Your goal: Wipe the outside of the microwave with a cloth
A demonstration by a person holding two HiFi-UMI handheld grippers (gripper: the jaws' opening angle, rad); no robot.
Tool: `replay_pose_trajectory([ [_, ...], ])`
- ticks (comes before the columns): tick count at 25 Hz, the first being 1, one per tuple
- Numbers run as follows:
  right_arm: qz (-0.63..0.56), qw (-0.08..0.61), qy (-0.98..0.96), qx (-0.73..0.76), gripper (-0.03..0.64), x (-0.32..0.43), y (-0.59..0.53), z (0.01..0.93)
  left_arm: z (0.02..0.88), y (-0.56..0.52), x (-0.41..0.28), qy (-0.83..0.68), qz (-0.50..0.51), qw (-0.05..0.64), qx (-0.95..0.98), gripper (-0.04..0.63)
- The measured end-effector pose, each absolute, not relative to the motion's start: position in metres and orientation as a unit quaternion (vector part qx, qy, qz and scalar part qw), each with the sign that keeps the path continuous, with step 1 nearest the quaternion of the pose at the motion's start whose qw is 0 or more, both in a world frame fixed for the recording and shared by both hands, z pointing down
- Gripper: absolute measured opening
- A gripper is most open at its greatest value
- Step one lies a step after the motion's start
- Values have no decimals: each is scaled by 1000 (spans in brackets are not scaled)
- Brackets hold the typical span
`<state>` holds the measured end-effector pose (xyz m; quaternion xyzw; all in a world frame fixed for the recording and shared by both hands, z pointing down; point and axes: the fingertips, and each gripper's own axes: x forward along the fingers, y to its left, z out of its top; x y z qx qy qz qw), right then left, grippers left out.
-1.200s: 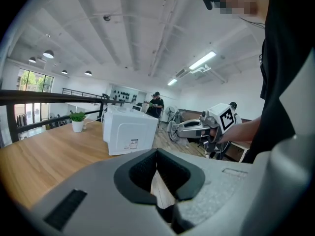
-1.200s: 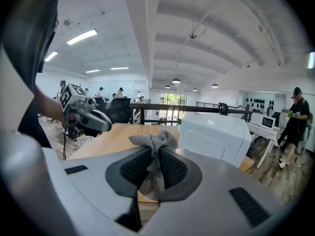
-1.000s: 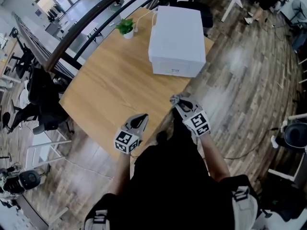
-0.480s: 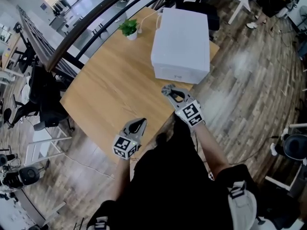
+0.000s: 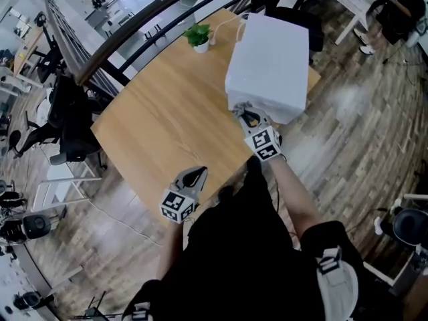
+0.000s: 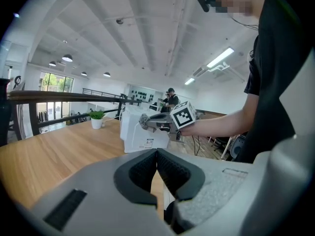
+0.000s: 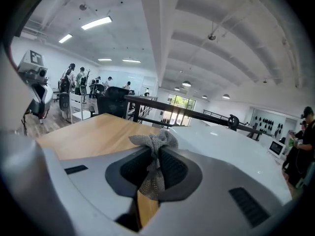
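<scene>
A white microwave [image 5: 270,65] stands at the far right corner of the wooden table [image 5: 167,126]; it also shows as a white box [image 6: 134,132] in the left gripper view and as a white surface [image 7: 231,146] to the right in the right gripper view. My right gripper [image 5: 245,112] is shut on a grey cloth [image 7: 155,151], its tips at the microwave's near front edge. The cloth's bunched end [image 6: 143,121] sticks out past the jaws. My left gripper [image 5: 195,174] hangs shut and empty over the table's near edge, well away from the microwave.
A small potted plant [image 5: 198,37] stands at the table's far edge beside the microwave, with a white cable [image 5: 231,20] behind it. A dark railing [image 5: 120,39] runs past the table's far side. Office chairs [image 5: 67,122] stand to the left.
My right gripper has moved forward with the cloth from the table's near edge up to the microwave's front edge. The left gripper has stayed where it was.
</scene>
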<state>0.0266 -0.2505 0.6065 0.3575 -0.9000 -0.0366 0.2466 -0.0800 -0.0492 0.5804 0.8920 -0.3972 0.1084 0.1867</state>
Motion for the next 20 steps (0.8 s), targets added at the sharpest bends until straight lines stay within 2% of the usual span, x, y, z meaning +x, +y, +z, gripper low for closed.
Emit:
replay_pose_trajectory([
  [15, -52, 269, -874, 400, 46, -4, -309, 623, 588, -42, -90, -421, 107, 196, 879, 3],
  [20, -25, 254, -871, 419, 44, 1, -317, 622, 587, -42, -94, -423, 104, 199, 878, 3],
])
